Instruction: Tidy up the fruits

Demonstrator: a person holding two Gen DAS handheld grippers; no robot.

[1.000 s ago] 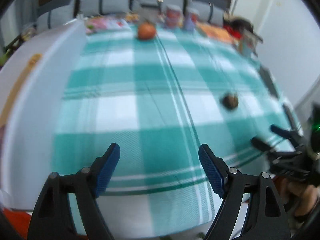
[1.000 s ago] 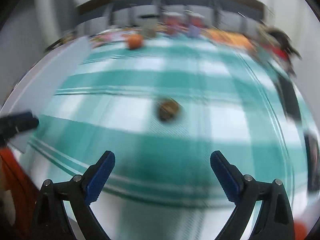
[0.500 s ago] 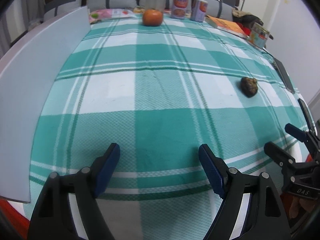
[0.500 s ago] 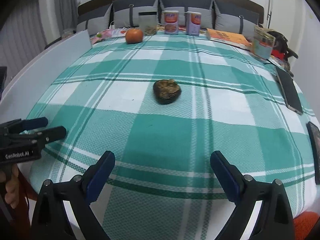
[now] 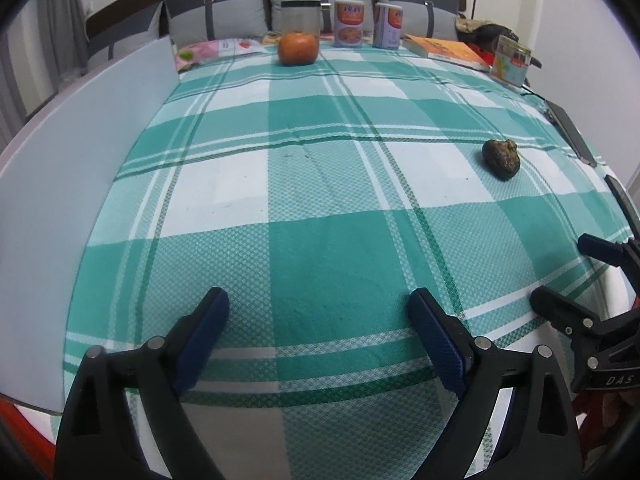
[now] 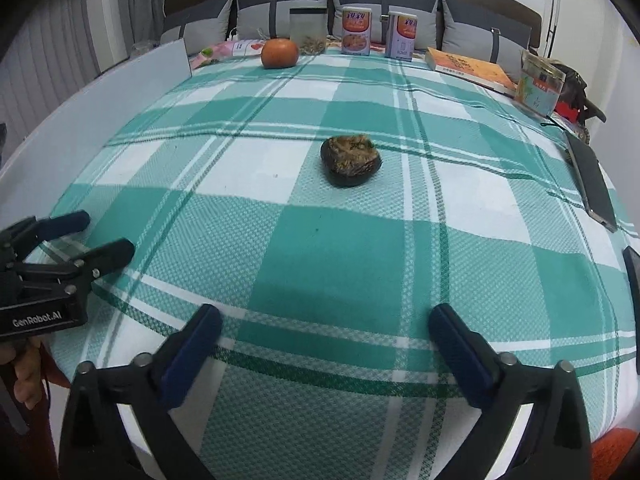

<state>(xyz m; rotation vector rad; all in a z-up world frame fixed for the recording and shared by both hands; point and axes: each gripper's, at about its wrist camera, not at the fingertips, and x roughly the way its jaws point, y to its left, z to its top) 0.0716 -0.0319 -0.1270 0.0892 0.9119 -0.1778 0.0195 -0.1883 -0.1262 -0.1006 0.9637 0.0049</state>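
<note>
A dark, wrinkled brown fruit lies on the green-and-white checked cloth, ahead of my right gripper; the left wrist view has it far right. An orange fruit sits at the table's far edge, also in the right wrist view. My left gripper hovers over the near cloth. Both grippers' jaws are opening, with nothing between them. Each gripper shows in the other's view: right gripper, left gripper.
Along the far edge stand a clear jar, two printed cans, a book and a small box. A white board lines the left side. Phones lie at the right edge. A sofa sits behind.
Both views have gone from blurred to sharp and dipped lower over the cloth. Both pairs of jaws stand slightly wider. The fruits have not moved.
</note>
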